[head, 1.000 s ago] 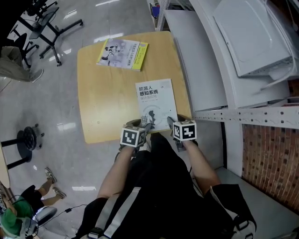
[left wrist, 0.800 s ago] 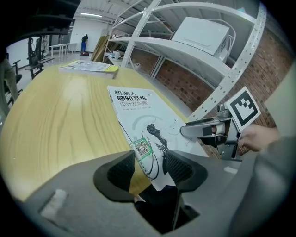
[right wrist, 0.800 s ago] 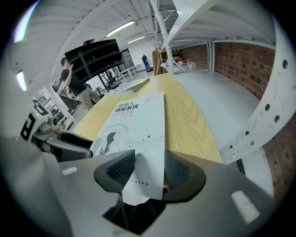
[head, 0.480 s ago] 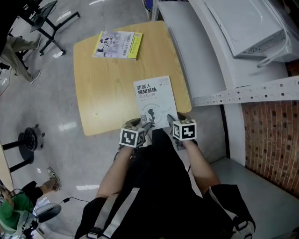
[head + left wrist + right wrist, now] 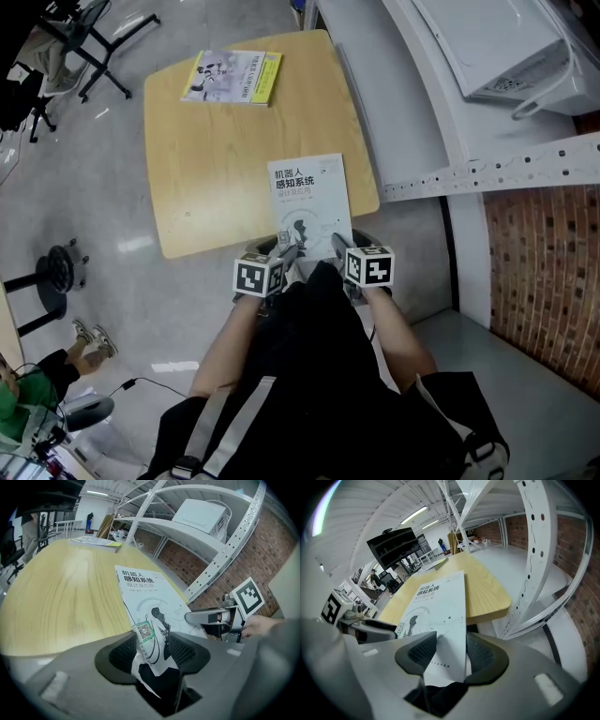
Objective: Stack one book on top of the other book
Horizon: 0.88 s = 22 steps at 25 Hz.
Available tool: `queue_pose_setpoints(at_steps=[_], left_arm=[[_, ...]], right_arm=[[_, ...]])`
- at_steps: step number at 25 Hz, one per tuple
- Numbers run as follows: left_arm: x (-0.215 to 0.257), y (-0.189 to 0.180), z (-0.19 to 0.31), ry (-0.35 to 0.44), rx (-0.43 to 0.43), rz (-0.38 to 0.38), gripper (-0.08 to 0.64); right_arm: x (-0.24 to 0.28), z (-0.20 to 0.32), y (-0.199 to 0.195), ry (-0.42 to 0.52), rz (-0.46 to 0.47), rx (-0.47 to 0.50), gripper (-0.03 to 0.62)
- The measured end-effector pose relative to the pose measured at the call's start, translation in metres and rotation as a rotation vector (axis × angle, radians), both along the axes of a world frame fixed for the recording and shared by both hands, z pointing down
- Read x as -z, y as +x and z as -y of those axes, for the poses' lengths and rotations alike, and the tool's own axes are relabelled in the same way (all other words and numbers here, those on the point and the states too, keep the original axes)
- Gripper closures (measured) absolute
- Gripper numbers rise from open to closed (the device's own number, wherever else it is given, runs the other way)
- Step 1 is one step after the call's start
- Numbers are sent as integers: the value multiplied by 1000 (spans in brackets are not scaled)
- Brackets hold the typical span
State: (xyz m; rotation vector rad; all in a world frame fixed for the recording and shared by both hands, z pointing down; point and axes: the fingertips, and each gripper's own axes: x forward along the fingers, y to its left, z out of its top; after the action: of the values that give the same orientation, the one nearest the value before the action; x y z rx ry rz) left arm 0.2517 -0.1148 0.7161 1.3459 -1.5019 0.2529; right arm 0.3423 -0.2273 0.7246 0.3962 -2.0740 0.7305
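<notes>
The table (image 5: 206,169) carries the yellow book (image 5: 232,77) at its far corner. The white book (image 5: 309,202) lies well apart from it, overhanging the near edge towards you.

Your left gripper (image 5: 289,247) and right gripper (image 5: 337,245) are each clamped on a near corner of the white book.

Risks noted:
- Held only at that end, the far end will likely sag and drag.
- Uneven hands could twist the cover; the left corner looks bent between the pads.
- A skewed landing could push the yellow book off the table.
</notes>
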Motion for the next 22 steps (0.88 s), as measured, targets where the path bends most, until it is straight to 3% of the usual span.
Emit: queue_pose_setpoints(at_steps=[3, 7, 10, 13, 16, 22], left_arm=[[5, 5, -5, 4, 21, -8, 341], [5, 0, -3, 36, 86, -44, 341], [-2, -22, -1, 71, 178, -45, 337], [-12, -25, 1, 109, 274, -199, 336], [-17, -5, 5, 167, 308, -340, 336], [-21, -6, 21, 216, 299, -388, 337]], right_arm=[[2, -4, 6, -29, 9, 27, 393], [-2, -1, 2, -134, 62, 74, 388], [-9, 9, -10, -227, 103, 116, 337], [-11, 11, -18, -318, 155, 145, 314], [-10, -1, -14, -394, 194, 158, 313], [-15, -19, -32, -453, 189, 192, 333]])
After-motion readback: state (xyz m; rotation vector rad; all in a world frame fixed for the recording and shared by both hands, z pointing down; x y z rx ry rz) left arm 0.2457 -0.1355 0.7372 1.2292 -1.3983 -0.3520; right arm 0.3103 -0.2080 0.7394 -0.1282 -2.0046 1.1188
